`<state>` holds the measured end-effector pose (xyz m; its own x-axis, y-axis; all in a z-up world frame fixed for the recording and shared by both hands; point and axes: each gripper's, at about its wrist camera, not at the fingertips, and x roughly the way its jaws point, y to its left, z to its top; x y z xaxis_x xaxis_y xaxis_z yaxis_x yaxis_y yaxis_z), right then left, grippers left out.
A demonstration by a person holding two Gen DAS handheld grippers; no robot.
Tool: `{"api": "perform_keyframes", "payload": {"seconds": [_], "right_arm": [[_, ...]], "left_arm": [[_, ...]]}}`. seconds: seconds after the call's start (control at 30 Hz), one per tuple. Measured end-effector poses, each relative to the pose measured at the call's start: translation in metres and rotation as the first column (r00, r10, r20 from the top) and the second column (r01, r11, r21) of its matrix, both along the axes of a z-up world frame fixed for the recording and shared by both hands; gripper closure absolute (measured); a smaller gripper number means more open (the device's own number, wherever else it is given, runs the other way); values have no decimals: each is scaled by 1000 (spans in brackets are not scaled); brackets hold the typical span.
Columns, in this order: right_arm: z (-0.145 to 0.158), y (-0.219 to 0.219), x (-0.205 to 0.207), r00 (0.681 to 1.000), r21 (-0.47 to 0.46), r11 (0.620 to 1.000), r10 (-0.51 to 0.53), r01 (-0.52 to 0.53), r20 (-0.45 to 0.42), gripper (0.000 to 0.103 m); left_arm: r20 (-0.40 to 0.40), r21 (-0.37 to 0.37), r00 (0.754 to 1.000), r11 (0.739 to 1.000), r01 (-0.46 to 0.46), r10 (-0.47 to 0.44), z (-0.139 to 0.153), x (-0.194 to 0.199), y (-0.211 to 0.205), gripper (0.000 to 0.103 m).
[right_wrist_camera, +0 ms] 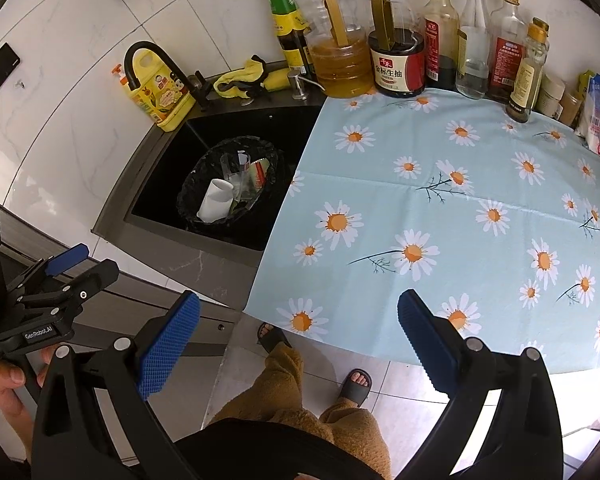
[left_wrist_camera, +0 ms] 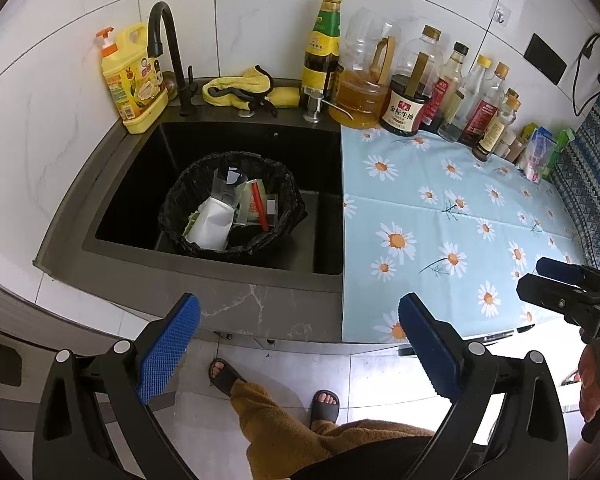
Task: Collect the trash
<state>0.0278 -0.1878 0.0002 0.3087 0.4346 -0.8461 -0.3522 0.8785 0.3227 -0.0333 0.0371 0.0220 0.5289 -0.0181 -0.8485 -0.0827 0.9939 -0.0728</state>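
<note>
- The left gripper [left_wrist_camera: 299, 344] fills the lower part of the left wrist view, held out over the floor in front of the worktop [left_wrist_camera: 236, 308]; its jaws are spread wide with nothing between the blue pads [left_wrist_camera: 168, 354].
- The right gripper [right_wrist_camera: 299, 344] sits low in the right wrist view, near the front edge of the daisy-print cloth [right_wrist_camera: 460, 216]; its jaws are also spread wide and hold nothing.
- Each gripper shows in the other's view: the right one at the right edge of the left wrist view [left_wrist_camera: 556, 280], the left one at the left edge of the right wrist view [right_wrist_camera: 72, 268].
- The trash is in a bin lined with a black bag [left_wrist_camera: 172, 220] that stands inside the black sink [left_wrist_camera: 132, 184], centre-left of the left wrist view.
- In the bin lie a white paper cup [left_wrist_camera: 214, 222] on its side, a clear plastic cup [left_wrist_camera: 226, 186] behind it, and a wrapper with a red strip [left_wrist_camera: 258, 206] to the right.
- The cloth, right of the sink, is bare in its middle.
- Bottles line the tiled wall at the upper right, among them a soy sauce bottle [left_wrist_camera: 404, 108] and an oil jug [left_wrist_camera: 360, 92].
- A yellow detergent bottle [left_wrist_camera: 134, 80] and a black tap [left_wrist_camera: 168, 52] stand behind the sink, upper left.
- The person's slippered feet [left_wrist_camera: 324, 400] show on the tiled floor at the bottom.
</note>
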Motion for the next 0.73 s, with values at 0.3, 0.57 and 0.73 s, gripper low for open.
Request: {"api": "perform_keyframes", "payload": {"seconds": [0.3,0.57,0.73], "right_arm": [[5,-2,-4,1000,3,1000,-7,7,16,5],[6,-1,-6,1000,8,1000,1,-2,23,5],[6,0,-6,1000,8,1000,6,-6,22,5]], "left_arm": [[-5,3,1000,1000,1,-1,-1,-2,-1,6],[-9,7,1000,1000,-3,3,0,-3,-1,6],[-18,17,1000,1000,16,-16,-3,-6,-5,6]]}}
